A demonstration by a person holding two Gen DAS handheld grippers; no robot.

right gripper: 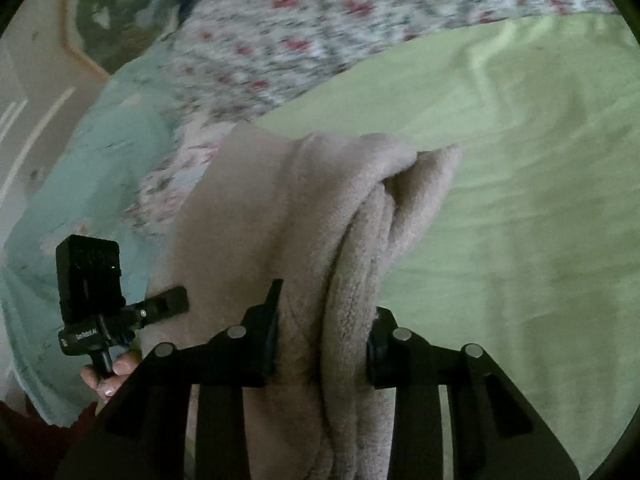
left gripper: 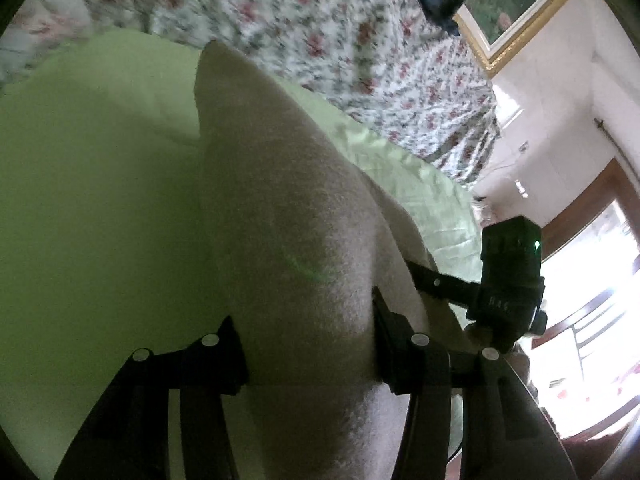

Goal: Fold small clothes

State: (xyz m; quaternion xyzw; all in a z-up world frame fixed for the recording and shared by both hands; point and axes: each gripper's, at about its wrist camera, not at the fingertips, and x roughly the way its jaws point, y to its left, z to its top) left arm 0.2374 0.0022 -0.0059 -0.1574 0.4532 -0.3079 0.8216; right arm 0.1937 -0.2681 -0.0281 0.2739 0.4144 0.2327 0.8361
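I have both grippers pinching the beige fleece garment (left gripper: pixel 280 216): left gripper (left gripper: pixel 310 344) on a flat layer, right gripper (right gripper: pixel 322 336) on bunched folds, lifting it above the green sheet (right gripper: pixel 520 220), flowered quilt (left gripper: pixel 320 12) at twelve o'clock.
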